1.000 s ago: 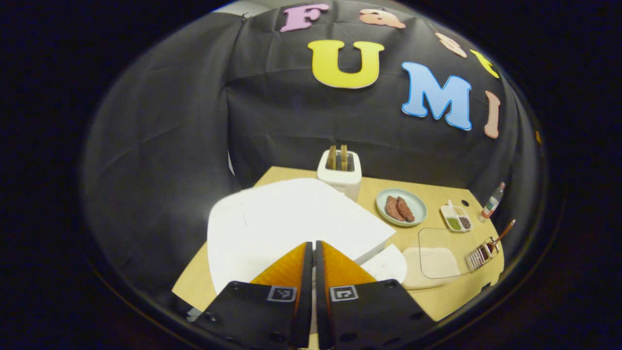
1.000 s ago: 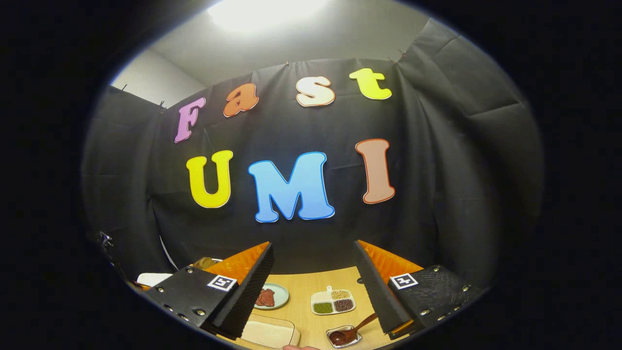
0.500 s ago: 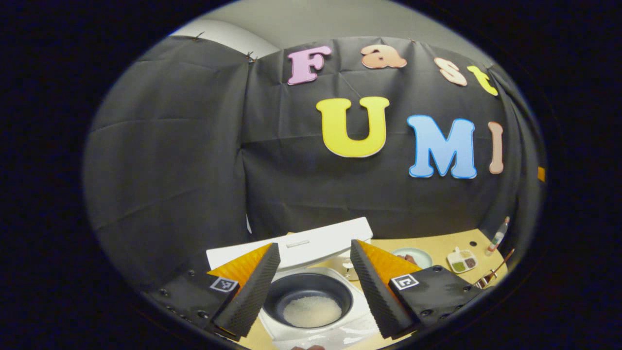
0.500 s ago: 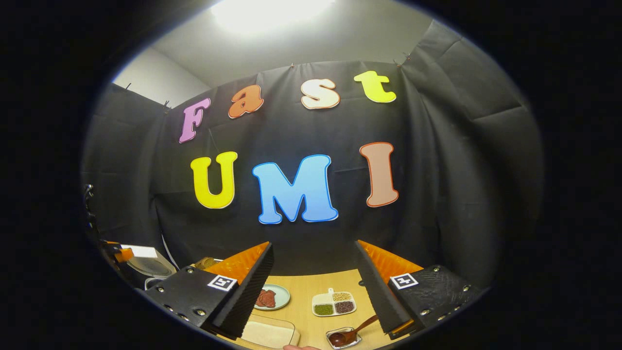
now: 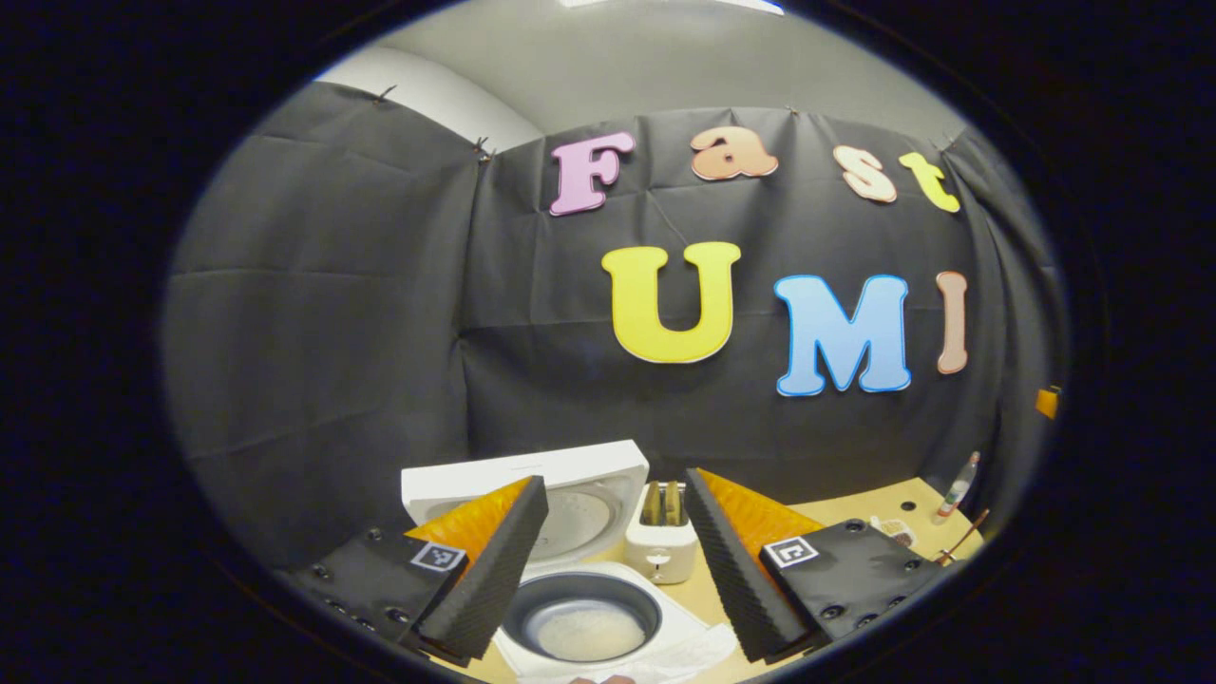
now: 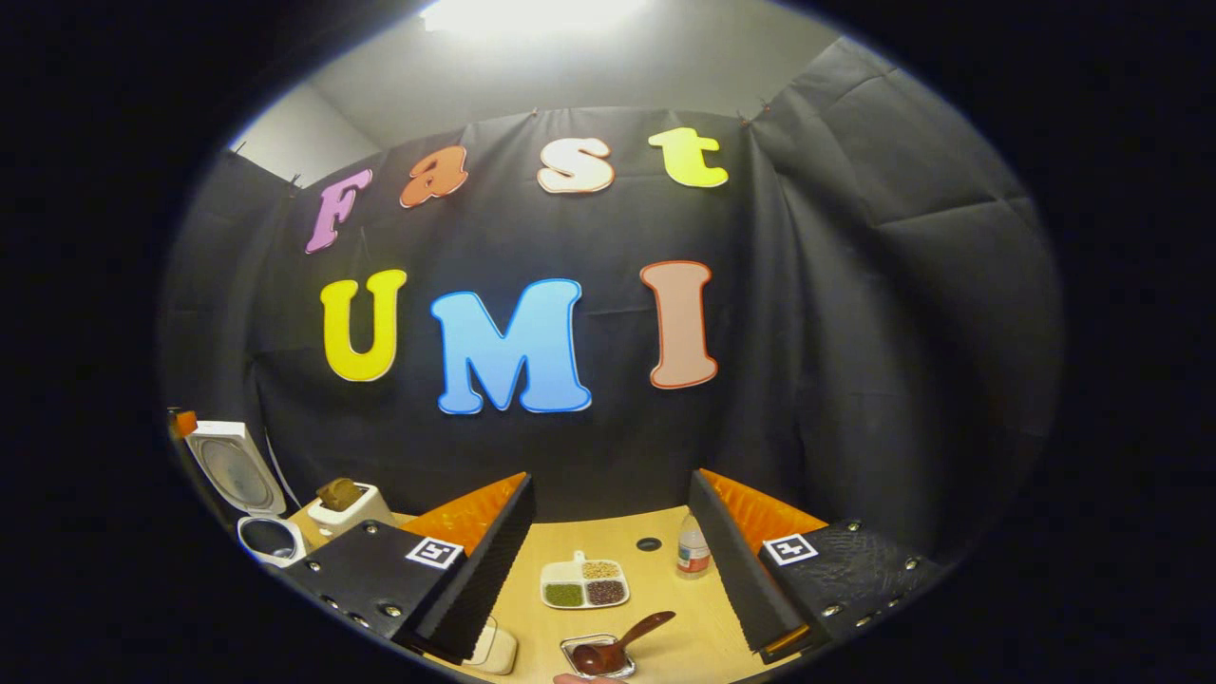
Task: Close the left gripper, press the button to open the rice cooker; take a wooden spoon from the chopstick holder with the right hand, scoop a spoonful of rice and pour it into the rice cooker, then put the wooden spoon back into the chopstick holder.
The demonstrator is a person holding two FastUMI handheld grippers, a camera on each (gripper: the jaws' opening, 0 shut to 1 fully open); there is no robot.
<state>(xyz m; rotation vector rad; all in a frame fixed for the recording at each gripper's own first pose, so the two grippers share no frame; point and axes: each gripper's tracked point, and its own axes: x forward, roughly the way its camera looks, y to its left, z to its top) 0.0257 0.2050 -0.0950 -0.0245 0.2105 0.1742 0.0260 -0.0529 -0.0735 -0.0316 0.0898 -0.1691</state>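
Observation:
The white rice cooker (image 5: 608, 646) stands open just below my left gripper (image 5: 616, 483), its lid (image 5: 518, 475) raised at the back and white rice in the dark inner pot (image 5: 584, 627). That gripper is open and holds nothing. In the right gripper view the cooker (image 6: 266, 537) sits at the far left with its lid (image 6: 228, 465) up. A wooden spoon (image 6: 632, 636) leans in the small chopstick holder (image 6: 570, 648) low in the middle, below my right gripper (image 6: 613, 480). The right gripper is open with nothing between its fingers.
A white toaster (image 5: 662, 546) with bread stands behind the cooker. A divided dish of grains (image 6: 584, 581) and a small bottle (image 6: 693, 549) sit on the wooden table (image 6: 617, 541) beyond the spoon. A pale container corner (image 6: 494, 651) shows by the left finger.
My left gripper went from shut on top of the cooker to open and drew back upward; the lid swung up. The right gripper view shifted, bringing spoon and holder nearer the middle.

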